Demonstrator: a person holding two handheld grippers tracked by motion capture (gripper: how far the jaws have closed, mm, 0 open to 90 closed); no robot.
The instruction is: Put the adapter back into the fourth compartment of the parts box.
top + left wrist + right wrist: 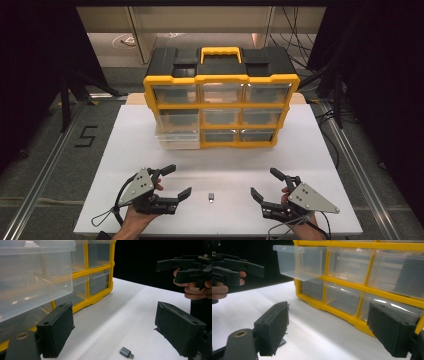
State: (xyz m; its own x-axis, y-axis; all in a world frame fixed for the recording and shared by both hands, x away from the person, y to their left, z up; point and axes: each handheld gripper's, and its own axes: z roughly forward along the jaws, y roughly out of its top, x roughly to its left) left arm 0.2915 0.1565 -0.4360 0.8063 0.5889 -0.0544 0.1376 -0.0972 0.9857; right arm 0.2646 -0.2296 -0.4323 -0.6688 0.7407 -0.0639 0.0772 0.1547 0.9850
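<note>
on the white table point(150, 130), between the two grippers and near its front edge, lay a small grey adapter point(212, 197), untouched and apart from both; the left gripper view showed it as a little grey plug point(126, 352) lying flat just ahead of that gripper's jaws. the left gripper point(172, 182) was released, its jaws spread wide, and the right gripper point(265, 182) stood the same way, holding nothing. behind them the yellow and black organizer point(221, 102) stood upright, with one clear drawer point(177, 135) on its left column pulled well out over the table, and that open drawer point(300, 261) looked like the place meant for the adapter. to do the pick well, whichever gripper took it would likely need to come down steeply, jaws set across the adapter's narrow sides, and close low, since so flat a piece could skid on the smooth board or tip out of a shallow pinch. the board was plain, matte white and laid over a grey floor point(55, 150) with metal rails at either side; a dark figure like a 5 point(86, 136) was marked on the floor to the left, cables trailed at the right, and black curtains closed in the room.
</note>
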